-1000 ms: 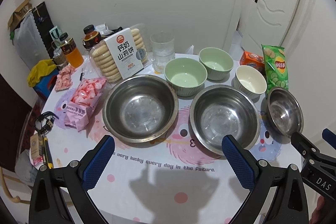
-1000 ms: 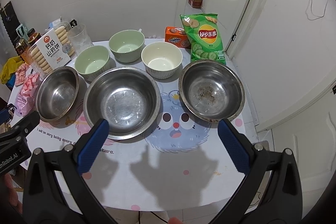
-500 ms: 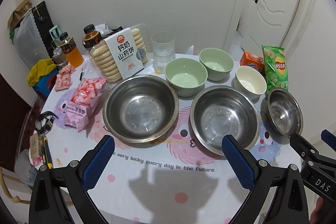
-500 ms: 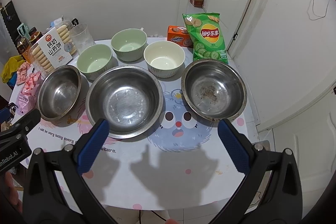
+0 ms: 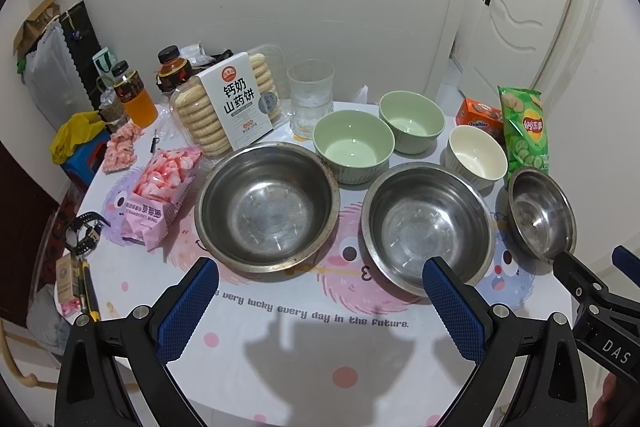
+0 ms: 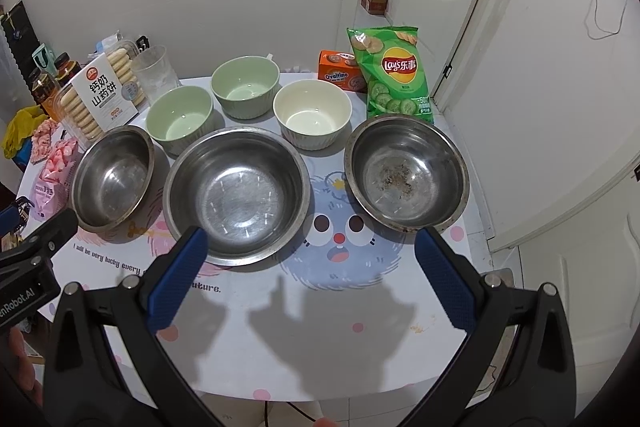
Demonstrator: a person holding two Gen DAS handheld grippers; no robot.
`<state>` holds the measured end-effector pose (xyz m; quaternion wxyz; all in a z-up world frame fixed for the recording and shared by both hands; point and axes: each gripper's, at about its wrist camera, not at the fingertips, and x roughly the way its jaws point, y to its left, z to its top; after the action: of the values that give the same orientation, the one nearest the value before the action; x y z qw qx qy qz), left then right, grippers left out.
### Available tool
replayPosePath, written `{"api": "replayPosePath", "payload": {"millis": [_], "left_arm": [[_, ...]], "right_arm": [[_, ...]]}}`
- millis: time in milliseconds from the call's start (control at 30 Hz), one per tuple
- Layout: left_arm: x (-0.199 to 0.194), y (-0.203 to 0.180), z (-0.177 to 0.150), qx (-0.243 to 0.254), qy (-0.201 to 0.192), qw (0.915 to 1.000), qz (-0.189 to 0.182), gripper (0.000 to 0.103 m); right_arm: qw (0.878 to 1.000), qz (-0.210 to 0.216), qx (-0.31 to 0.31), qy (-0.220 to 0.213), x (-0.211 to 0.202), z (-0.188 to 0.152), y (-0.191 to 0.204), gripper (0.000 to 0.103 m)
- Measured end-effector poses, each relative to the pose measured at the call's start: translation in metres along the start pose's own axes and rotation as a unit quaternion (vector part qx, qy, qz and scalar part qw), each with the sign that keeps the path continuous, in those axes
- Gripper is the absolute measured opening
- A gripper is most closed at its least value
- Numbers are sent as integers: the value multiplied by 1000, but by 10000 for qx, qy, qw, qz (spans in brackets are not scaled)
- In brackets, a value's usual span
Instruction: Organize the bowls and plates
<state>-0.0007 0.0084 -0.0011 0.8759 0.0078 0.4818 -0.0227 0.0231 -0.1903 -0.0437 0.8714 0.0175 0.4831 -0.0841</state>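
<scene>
Your left gripper and right gripper both hang spread wide and empty over the near edge of the table. Three steel bowls sit in a near row across it; behind them stand two green bowls and, to their right, a cream bowl.

Three round stainless-steel bowls: the left and middle are brushed and dully reflective; the right one, right of centre in the frame, carries dark speckled residue on its base. Two pale green ribbed bowls and one cream ribbed bowl look glazed and glossy. The printed table covering is smooth with a slight sheen. The green crisp bag is shiny film. Blue gripper pads show a fine cross-hatched texture.
</scene>
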Motion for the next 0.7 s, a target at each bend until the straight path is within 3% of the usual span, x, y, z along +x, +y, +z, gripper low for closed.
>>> {"api": "replayPosePath", "payload": {"millis": [700], "left_arm": [[0,3,0,-40,13,10000,-6,103]], "right_arm": [[10000,16,5,4,-1,0,0,103]]}}
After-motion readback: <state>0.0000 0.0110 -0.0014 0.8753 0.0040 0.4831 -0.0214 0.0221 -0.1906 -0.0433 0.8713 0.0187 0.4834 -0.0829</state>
